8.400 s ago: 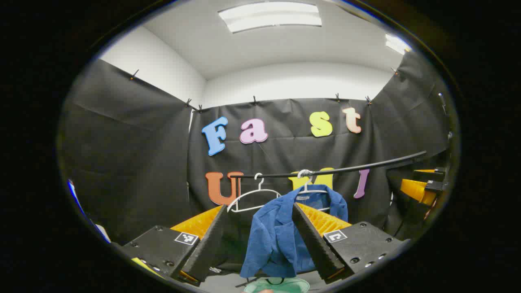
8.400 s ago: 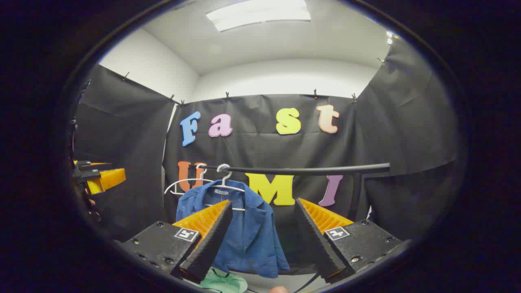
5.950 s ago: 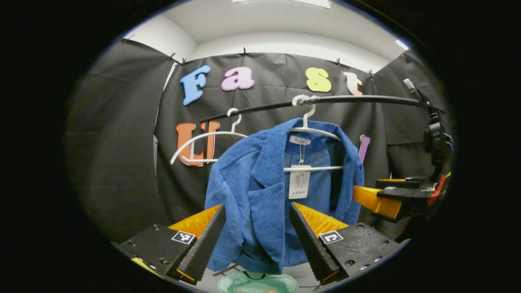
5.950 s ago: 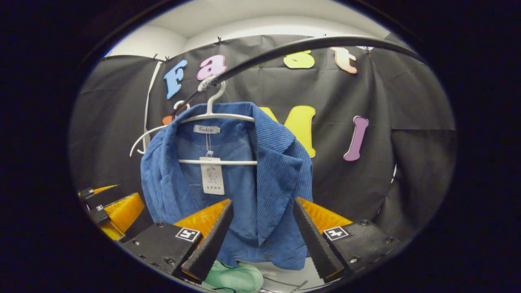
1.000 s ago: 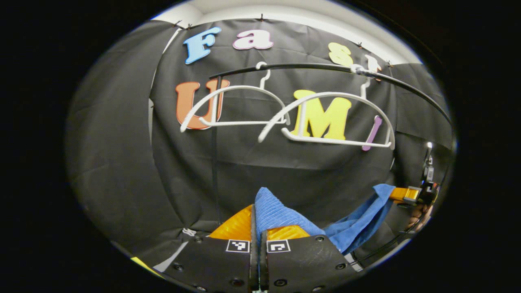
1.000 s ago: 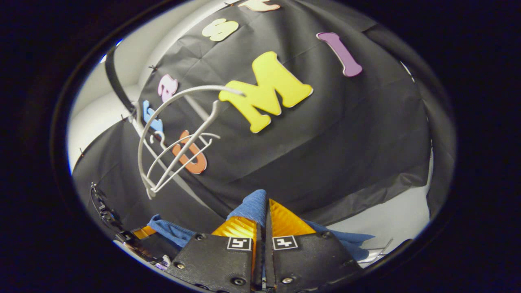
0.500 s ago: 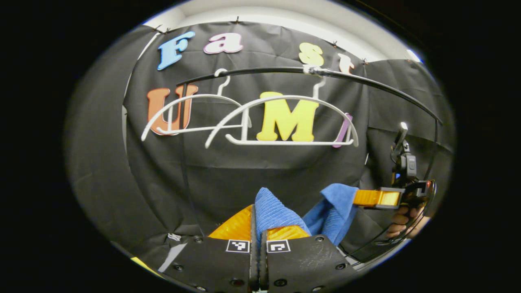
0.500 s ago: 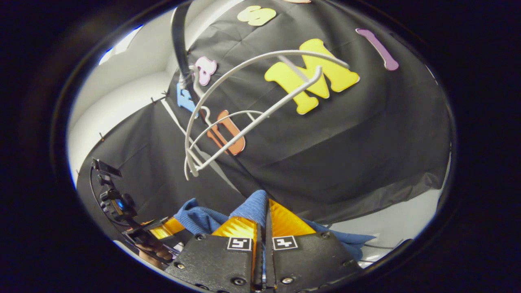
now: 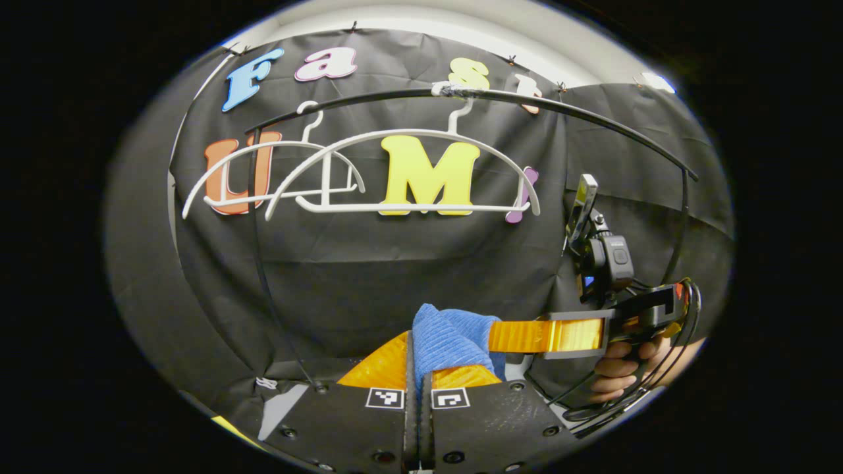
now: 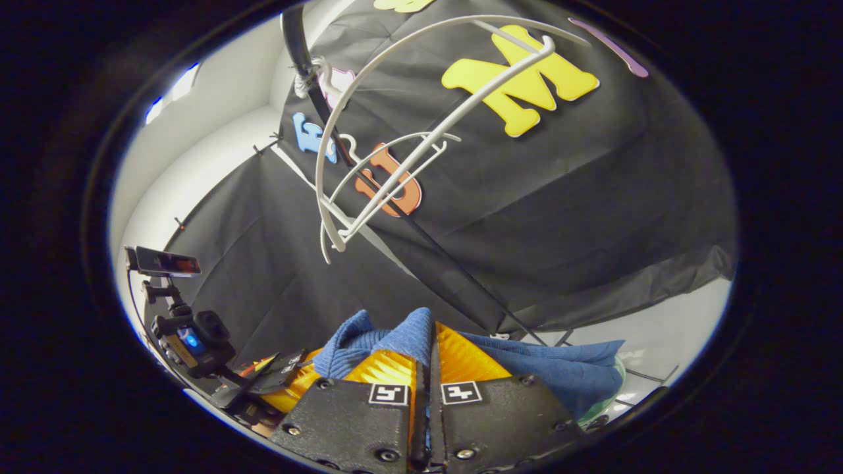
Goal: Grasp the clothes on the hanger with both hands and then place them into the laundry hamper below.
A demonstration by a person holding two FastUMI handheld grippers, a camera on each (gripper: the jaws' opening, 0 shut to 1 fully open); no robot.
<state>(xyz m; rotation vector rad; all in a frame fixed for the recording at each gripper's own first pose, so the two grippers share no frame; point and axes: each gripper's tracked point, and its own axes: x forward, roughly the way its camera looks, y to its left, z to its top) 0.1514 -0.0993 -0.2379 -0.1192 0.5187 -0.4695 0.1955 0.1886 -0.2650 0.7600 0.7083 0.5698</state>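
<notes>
Left gripper view: the blue corduroy jacket (image 9: 448,336) is being held off the bare white plastic hanger (image 9: 402,171), low and near, by the left gripper (image 9: 416,359), its jaws closed on a fold. The right gripper (image 10: 428,352) is likewise being kept clamped on the cloth. The carrying step is judged in hand; lowering over the green hamper (image 10: 609,385) and releasing are called for next. A black rail (image 9: 527,102) and pale floor (image 10: 665,342) are being shown.

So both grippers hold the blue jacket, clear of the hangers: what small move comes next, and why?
Probably lower both together, jaws shut. The blue corduroy jacket is pinched by the left gripper and right gripper, both white hangers are bare, and the green hamper's rim shows below.
</notes>
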